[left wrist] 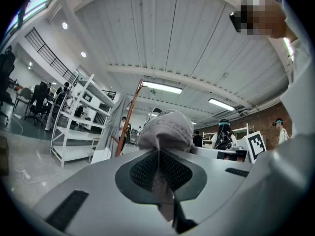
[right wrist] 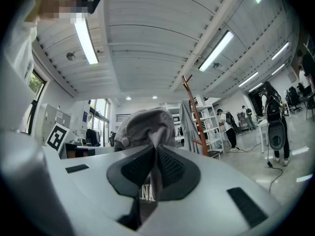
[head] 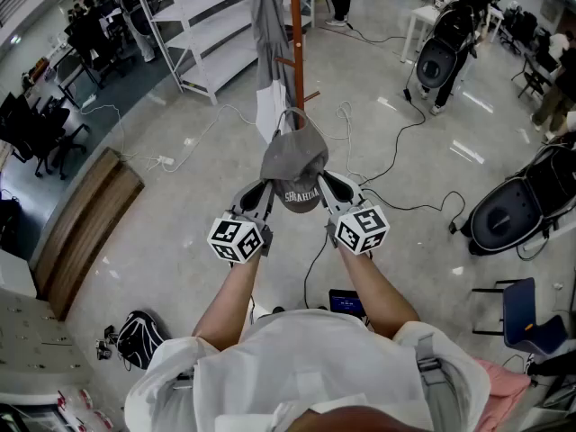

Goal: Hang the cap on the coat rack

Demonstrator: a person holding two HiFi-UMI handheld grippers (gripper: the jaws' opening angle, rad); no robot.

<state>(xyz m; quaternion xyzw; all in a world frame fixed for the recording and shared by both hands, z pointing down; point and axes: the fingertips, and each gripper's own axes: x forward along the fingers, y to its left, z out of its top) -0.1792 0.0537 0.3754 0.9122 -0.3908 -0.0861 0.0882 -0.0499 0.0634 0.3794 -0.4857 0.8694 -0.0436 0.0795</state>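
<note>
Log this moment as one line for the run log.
cap: held up, not hung | left gripper: shut on cap | right gripper: shut on cap | coat rack: ahead

Ahead, coat rack (head: 294,25) with hung garment (head: 265,25)

One cap (head: 294,158), two tools (head: 263,189) (head: 329,185), one coat rack (head: 294,34), one hanging coat (head: 266,25)

White shelving (head: 220,57), wooden bench (head: 85,228), backpack (head: 139,338)
</note>
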